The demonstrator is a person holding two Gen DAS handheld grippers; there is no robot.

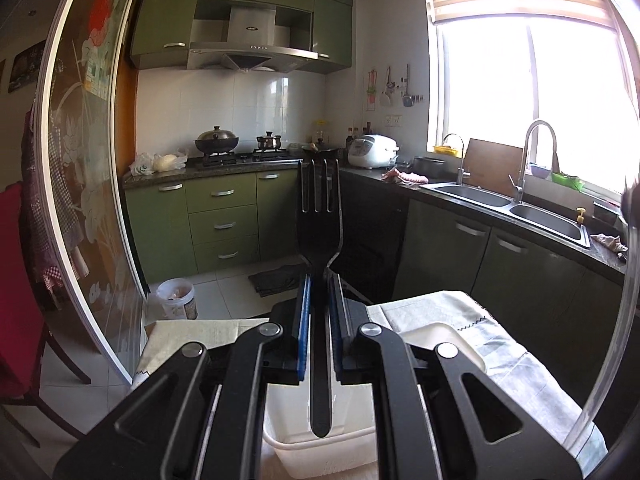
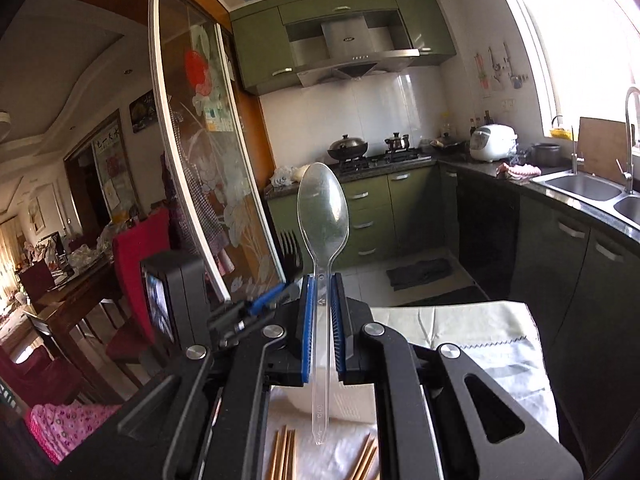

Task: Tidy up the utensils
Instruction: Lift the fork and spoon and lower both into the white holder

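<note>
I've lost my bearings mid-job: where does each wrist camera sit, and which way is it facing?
Left wrist: behind the left gripper, shut on a black fork, facing the stove counter; white bin below.
Right wrist: behind the right gripper, shut on a clear spoon, facing the same kitchen; chopsticks below, the left gripper at its left.
Shared: stove counter, range hood, rice cooker, sink.
</note>
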